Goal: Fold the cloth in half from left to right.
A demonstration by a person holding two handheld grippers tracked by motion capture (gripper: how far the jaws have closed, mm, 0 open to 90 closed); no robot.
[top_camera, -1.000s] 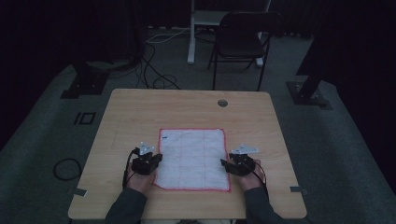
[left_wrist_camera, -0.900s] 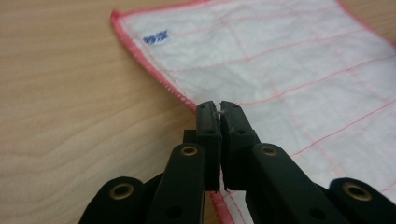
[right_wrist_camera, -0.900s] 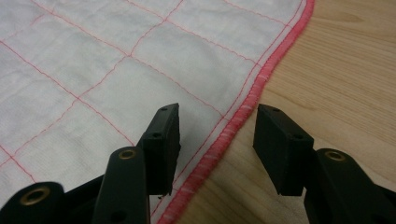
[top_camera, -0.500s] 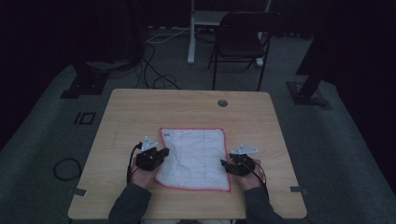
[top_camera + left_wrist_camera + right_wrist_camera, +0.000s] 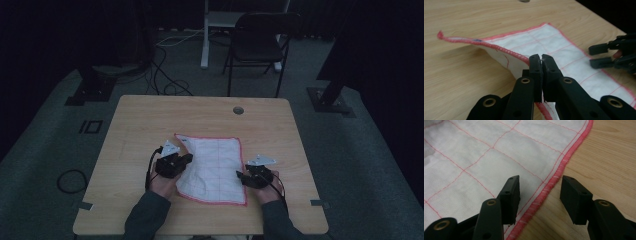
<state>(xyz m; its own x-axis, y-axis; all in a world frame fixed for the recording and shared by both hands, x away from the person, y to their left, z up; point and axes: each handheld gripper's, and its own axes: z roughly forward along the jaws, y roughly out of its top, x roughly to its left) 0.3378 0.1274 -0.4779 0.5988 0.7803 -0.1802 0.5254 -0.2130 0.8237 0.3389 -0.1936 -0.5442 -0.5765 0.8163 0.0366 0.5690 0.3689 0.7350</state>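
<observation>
Two tongs at work on one white cotton cloth with a thin red grid and a pink stitched hem [image 5: 215,167], spread on the light wooden table [image 5: 140,120]. Left gripper [image 5: 186,158]: jaws pressed tight together on the cloth's hem, seen close in the left gripper view [image 5: 541,58], pinching the pink edge [image 5: 506,51]. Compared with a second ago, lifted and carried inward over the cloth, so that the once-flat left edge now rises off the wood and curls toward the middle, with a fresh crease just beyond the tongs. Reads as the start of a fold, left side over right; flat rectangle gone, near-left corner drawn in. Long axis of the cloth running away from the person, far left corner [image 5: 440,35] still down on the table beyond the left jaws. Right gripper [image 5: 239,176]: jaws about half apart, holding nothing, straddling the right hem [image 5: 554,182] without pressing it [image 5: 540,192], unmoved against a second ago.
</observation>
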